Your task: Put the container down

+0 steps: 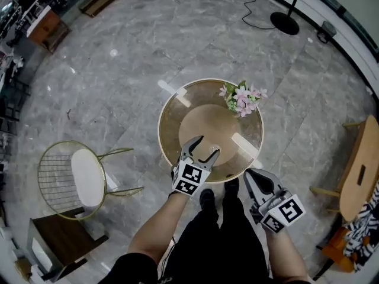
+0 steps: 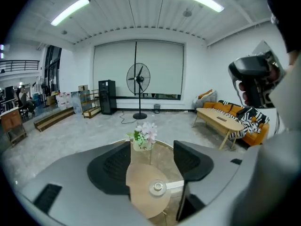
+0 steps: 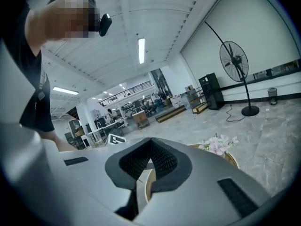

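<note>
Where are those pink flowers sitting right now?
In the head view, the pink flowers stand at the far right edge of the round table, beyond the left tool.

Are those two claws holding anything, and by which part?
Nothing is held. The left gripper is open, with the small container standing free on the round table; the right gripper is shut and empty.

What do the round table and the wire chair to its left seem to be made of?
Table: the top looks like clear tinted glass, since bright strips reflect on it and a tan disc shows beneath; the rim looks like gold-coloured metal. Chair: thin gold wire back, probably metal; white seat, perhaps padded.
</note>
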`<action>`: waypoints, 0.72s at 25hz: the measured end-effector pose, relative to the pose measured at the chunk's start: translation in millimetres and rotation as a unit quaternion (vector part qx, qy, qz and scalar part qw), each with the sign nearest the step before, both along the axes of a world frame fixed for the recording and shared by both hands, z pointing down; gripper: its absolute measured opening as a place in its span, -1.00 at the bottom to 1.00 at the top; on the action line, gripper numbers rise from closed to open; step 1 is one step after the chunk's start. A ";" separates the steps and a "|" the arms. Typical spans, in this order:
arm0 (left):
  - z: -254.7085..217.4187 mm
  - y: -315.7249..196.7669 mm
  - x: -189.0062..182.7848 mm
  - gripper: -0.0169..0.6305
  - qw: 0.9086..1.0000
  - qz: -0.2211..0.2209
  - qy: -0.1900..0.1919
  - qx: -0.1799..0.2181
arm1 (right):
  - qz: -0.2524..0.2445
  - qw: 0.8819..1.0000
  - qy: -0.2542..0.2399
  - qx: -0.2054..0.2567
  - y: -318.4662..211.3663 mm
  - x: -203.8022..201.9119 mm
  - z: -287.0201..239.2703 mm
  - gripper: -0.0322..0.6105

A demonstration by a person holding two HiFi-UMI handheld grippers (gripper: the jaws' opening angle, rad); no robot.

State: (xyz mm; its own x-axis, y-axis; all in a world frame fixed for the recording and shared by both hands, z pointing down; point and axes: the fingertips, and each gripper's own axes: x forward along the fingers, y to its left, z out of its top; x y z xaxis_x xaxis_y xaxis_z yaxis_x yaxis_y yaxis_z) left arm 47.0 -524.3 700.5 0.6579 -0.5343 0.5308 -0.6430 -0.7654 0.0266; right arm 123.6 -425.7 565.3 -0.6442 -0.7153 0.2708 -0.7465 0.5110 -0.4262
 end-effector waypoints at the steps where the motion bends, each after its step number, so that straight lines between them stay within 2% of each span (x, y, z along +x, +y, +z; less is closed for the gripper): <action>1: -22.7 6.4 -4.6 -0.04 1.000 0.006 0.002 0.007 | -0.001 1.000 0.001 0.007 4.7 -6.0 -17.5 -0.85; 4: -87.1 27.4 -15.5 -0.04 0.999 0.026 0.009 0.031 | -0.005 1.000 -0.010 0.026 19.0 -21.8 -67.1 -0.85; 6: -126.4 39.9 -22.3 -0.04 0.999 0.023 0.020 0.040 | -0.013 0.999 -0.017 0.036 29.3 -28.0 -92.7 -0.85; 7: -143.8 46.9 -25.4 -0.08 0.999 0.017 0.026 0.044 | -0.018 0.999 -0.016 0.039 35.3 -29.1 -102.5 -0.85; 9: -172.9 60.4 -32.8 -0.29 0.998 -0.003 0.029 0.055 | -0.025 0.999 -0.010 0.046 46.3 -27.6 -118.6 -0.85; 12: -202.7 77.9 -44.8 -0.57 0.996 -0.044 0.016 0.072 | -0.037 0.998 -0.007 0.057 57.8 -20.0 -140.4 -0.86; 15: -226.2 96.3 -44.0 -0.59 0.995 -0.069 0.018 0.075 | -0.052 0.996 -0.014 0.068 66.8 -6.0 -161.3 -0.86; 18: -249.5 115.0 -29.2 -0.66 0.994 -0.072 0.028 0.076 | -0.061 0.994 -0.028 0.086 75.7 12.5 -185.9 -0.86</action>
State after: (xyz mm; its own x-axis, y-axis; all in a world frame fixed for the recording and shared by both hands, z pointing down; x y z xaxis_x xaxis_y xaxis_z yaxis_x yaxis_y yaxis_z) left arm 17.8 -409.3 451.0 0.5956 -0.6960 0.4012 -0.7465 -0.6640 -0.0437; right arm 136.1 -350.0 379.4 -0.7394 -0.6638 0.1127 -0.6526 0.6653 -0.3628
